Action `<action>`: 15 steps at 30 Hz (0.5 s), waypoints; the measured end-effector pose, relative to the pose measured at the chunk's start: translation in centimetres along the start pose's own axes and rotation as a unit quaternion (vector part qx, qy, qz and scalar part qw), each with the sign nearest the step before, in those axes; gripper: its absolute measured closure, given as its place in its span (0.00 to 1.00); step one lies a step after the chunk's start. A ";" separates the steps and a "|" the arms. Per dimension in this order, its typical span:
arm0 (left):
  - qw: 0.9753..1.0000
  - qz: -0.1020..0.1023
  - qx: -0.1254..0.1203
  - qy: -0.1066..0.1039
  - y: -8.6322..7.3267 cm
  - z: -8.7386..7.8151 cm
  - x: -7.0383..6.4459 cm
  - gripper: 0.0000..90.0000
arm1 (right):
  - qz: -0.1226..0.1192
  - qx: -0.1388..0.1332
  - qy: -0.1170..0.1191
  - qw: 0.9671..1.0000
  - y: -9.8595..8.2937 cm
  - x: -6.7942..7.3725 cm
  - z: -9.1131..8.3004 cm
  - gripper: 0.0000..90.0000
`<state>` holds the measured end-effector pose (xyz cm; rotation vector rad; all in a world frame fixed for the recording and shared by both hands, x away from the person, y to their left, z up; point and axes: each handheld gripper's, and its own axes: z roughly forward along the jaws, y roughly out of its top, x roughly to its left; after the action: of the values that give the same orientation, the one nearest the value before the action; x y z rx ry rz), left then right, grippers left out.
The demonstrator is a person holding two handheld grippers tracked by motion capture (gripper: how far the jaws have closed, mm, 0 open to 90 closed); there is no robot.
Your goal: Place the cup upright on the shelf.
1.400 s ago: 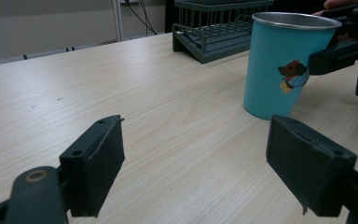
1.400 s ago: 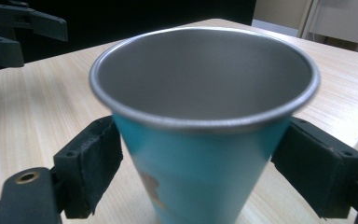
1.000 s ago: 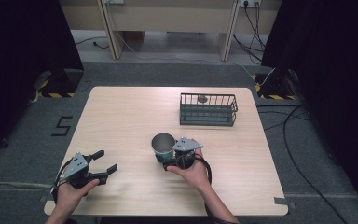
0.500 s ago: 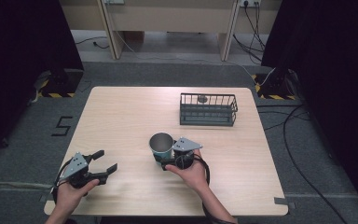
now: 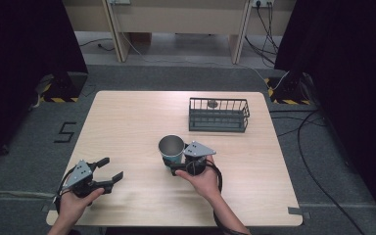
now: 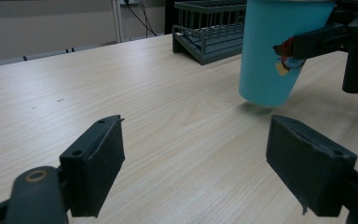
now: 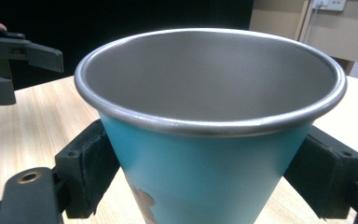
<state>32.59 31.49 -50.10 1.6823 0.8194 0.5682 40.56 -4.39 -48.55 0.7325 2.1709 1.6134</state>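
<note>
1. Sitting low over the near left corner of the pale wooden surface, the left tool has its jaws spread wide with nothing between them. The left gripper view shows only bare wood grain in the gap.

2. From that left tool, the teal cup with a steel rim and lining lies ahead and off to the right, well apart. In the left gripper view the cup sits at upper right, and its base looks lifted just clear of the wood, with a shadow beneath it, though I can't be sure of the gap.

3. The right tool is the one that matters here: its two black jaws are clamped on the cup's teal wall, one on each side, below the rim. The right gripper view shows the pads pressed against the wall and the cup upright, mouth open to the ceiling and empty.

4. Further right and toward the far edge stands the dark green wire basket, well apart from the cup, with a small dark round thing resting at its back.

5. My guess is the cup is headed for that basket. If so, the carry runs away from the person and to the right, and the cup's upright axis would need keeping steady as the right hand goes.
</note>
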 end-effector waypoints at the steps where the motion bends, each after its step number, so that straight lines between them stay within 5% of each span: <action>1: 1.000 0.000 0.000 0.000 0.0 0.0 0.0 0.21 | 0.000 -0.001 -0.001 1.000 0.1 0.0 -0.1 0.19; 15: 1.000 0.000 0.000 0.000 0.0 0.0 0.0 0.21 | 0.002 -0.017 -0.018 1.000 0.9 -0.8 -0.8 0.19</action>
<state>32.61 31.47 -50.12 1.6831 0.8203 0.5685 40.98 -5.24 -47.46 0.7488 2.1127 1.6235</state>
